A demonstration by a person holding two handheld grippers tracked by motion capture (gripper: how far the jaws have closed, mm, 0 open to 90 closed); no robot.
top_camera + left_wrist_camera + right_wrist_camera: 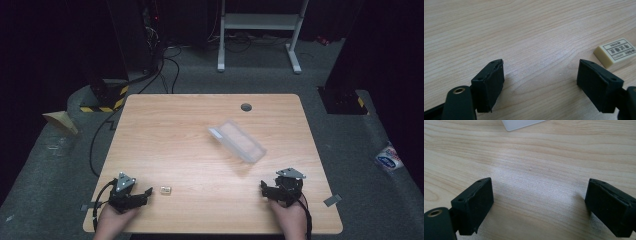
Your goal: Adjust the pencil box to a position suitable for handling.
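Note:
A small cream eraser with a printed label lies near the table's front edge, left of the middle. My left gripper rests on the table just left of it, its jaws pointing toward it. In the left gripper view the left gripper stands open over bare wood, with the eraser ahead, beyond its right jaw. A clear plastic box lies slanted right of the table's centre. My right gripper sits at the front right, below the box. In the right gripper view the right gripper is open and empty, with a corner of the box at the top edge.
The wooden table has a round cable hole near its far edge. Beyond the table are a white stand's legs and cables on the grey floor. A packet lies on the floor at the right.

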